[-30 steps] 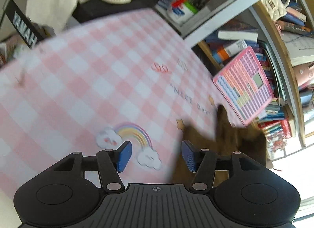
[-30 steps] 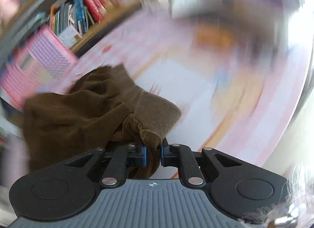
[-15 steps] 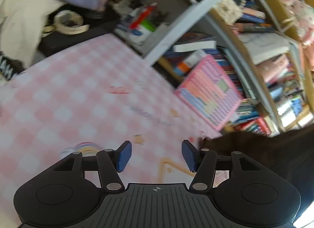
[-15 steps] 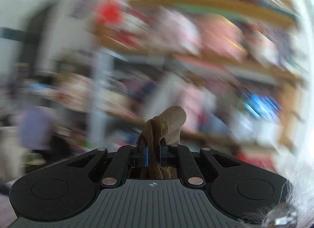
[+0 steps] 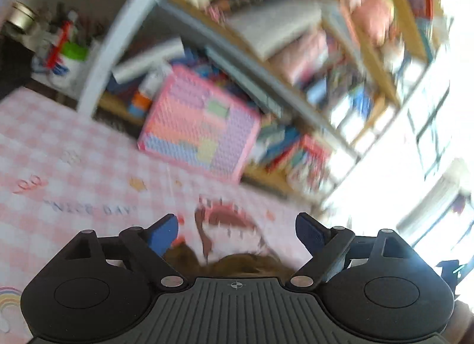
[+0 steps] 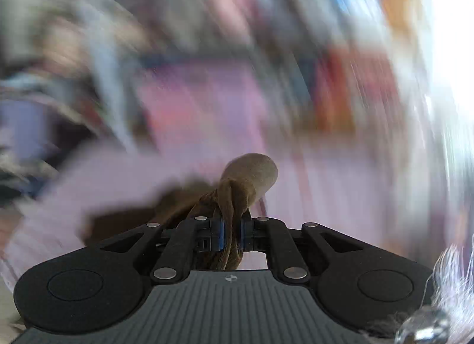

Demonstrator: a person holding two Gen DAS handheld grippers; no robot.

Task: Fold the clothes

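My right gripper [image 6: 230, 233] is shut on a bunched fold of a brown garment [image 6: 246, 178], which sticks up past the fingertips and trails down to the left; the rest of that view is motion-blurred. My left gripper [image 5: 237, 230] is open and empty above the pink checked tablecloth [image 5: 74, 172]. A strip of the brown garment [image 5: 246, 265] shows just below and between its fingers, close to the gripper body.
A pink pegboard toy [image 5: 201, 139] leans against a bookshelf [image 5: 296, 83] at the far edge of the table. A pen cup [image 5: 69, 59] stands on a shelf at the upper left. A bright window [image 5: 414, 181] is at the right.
My right gripper has swung with the garment still pinched, now tilted down toward the pink table. My left gripper has turned right toward the shelf and opened wider; brown cloth now lies under it.
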